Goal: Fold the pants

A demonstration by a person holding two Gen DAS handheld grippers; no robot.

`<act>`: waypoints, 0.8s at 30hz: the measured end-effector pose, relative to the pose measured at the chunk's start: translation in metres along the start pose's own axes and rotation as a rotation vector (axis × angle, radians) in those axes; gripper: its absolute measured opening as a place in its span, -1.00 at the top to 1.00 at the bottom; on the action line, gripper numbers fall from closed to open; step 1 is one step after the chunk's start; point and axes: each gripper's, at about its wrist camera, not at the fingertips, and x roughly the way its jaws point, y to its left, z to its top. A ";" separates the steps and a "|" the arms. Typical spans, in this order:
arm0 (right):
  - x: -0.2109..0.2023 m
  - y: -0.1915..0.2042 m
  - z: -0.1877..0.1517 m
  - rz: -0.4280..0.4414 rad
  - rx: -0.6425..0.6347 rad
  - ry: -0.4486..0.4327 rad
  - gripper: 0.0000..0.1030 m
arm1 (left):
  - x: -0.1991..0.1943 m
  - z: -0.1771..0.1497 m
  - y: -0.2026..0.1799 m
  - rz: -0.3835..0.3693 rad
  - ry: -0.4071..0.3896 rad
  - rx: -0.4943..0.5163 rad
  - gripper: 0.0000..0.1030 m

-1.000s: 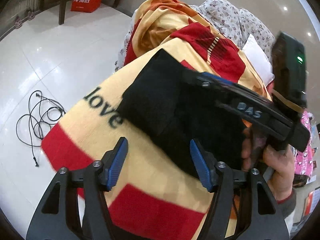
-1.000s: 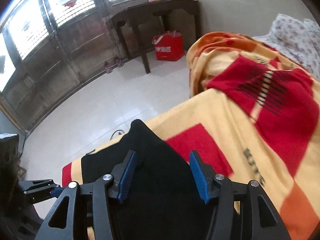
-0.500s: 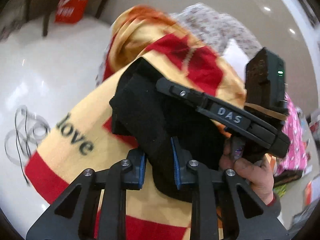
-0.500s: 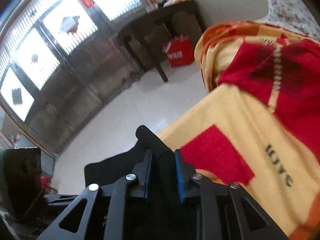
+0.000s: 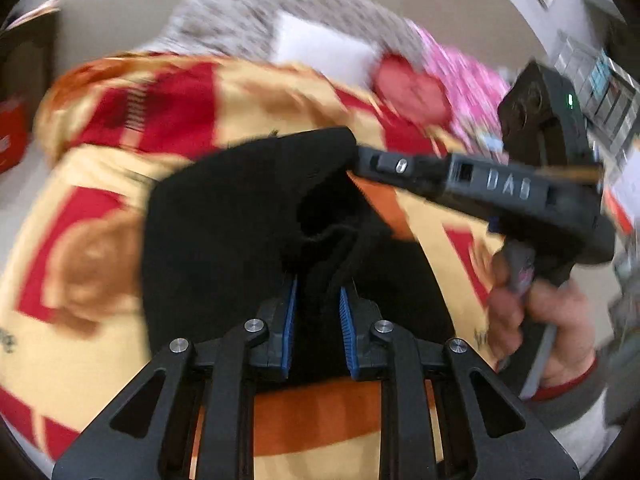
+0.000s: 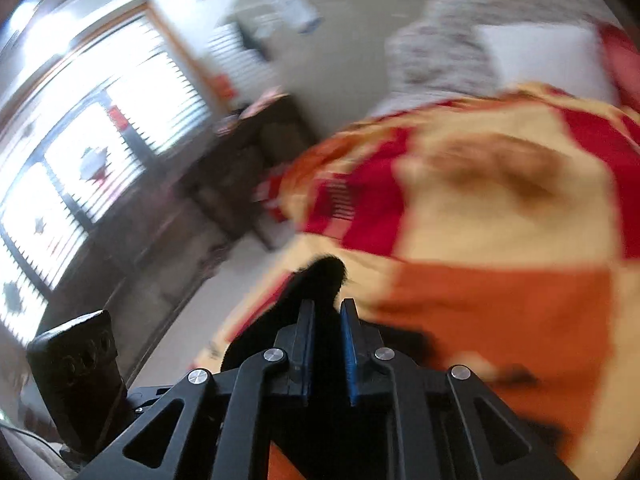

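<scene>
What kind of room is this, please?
Probably a bedroom in a home: a bed covered by a yellow, red and orange blanket, a white pillow on grey flowered bedding, and a dark wooden table beside large windows.

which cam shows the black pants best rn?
Left wrist view: the black pants spread over the blanket, bunched between the left gripper. Right wrist view shows only a dark tuft pinched in the right gripper.
</scene>
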 end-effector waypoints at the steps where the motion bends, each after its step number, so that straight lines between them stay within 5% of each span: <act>1: -0.010 -0.016 -0.008 -0.021 0.054 -0.012 0.73 | 0.009 -0.004 -0.006 0.003 0.019 0.013 0.64; 3: -0.029 -0.046 -0.022 -0.028 0.179 -0.049 0.50 | 0.020 -0.011 -0.016 0.024 0.042 0.051 0.64; 4: -0.036 -0.054 -0.030 -0.015 0.227 -0.063 0.14 | 0.019 -0.013 -0.021 0.031 0.038 0.076 0.63; 6: -0.044 -0.064 -0.039 0.034 0.292 -0.078 -0.09 | 0.012 -0.012 -0.030 -0.038 0.067 0.102 0.62; 8: -0.044 -0.065 -0.043 0.086 0.313 -0.079 -0.11 | -0.001 -0.011 -0.036 -0.081 0.089 0.151 0.56; 12: -0.030 -0.047 -0.047 0.091 0.266 -0.021 -0.22 | -0.030 -0.009 -0.037 0.014 0.012 0.240 0.56; 17: 0.002 -0.033 -0.041 0.125 0.243 0.005 -0.30 | -0.036 -0.002 0.003 0.108 -0.004 0.157 0.56; 24: 0.034 -0.020 -0.038 0.011 0.185 0.031 -0.36 | -0.015 -0.012 0.051 0.141 0.054 0.016 0.56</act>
